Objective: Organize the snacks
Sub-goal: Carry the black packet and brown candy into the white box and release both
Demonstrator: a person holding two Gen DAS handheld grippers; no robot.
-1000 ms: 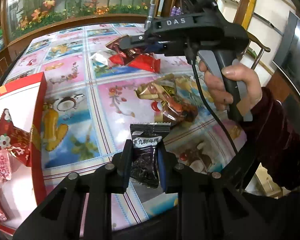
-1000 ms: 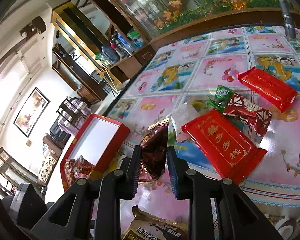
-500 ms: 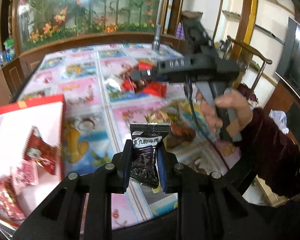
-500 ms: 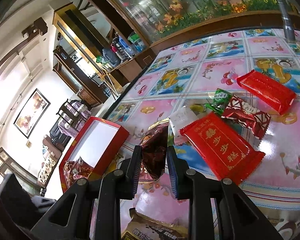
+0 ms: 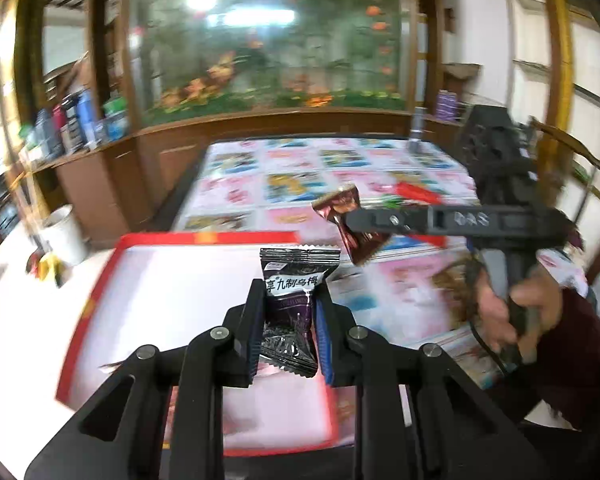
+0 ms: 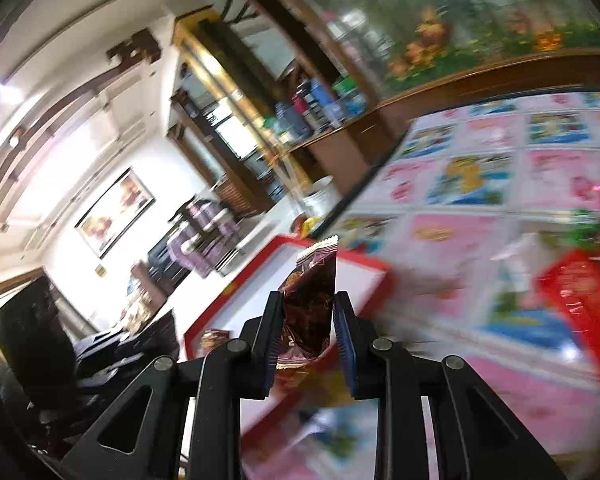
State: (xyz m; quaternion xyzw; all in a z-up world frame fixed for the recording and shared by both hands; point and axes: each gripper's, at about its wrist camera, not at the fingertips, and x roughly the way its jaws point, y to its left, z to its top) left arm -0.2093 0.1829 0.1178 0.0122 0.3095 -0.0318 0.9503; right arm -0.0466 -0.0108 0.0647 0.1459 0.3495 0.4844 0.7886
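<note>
Gripping a dark plum packet (image 5: 290, 312), the left gripper (image 5: 288, 332) hangs over the red box (image 5: 204, 238). Only its view shows the hand (image 5: 516, 304) holding the right gripper (image 6: 306, 340), jaws clenched on a brown wrapper (image 6: 310, 304).

The black wrapper (image 5: 288, 304) is shining like glossy foil; the brown wrapper (image 6: 310, 304), toward two o'clock, is gleaming metallic.
</note>
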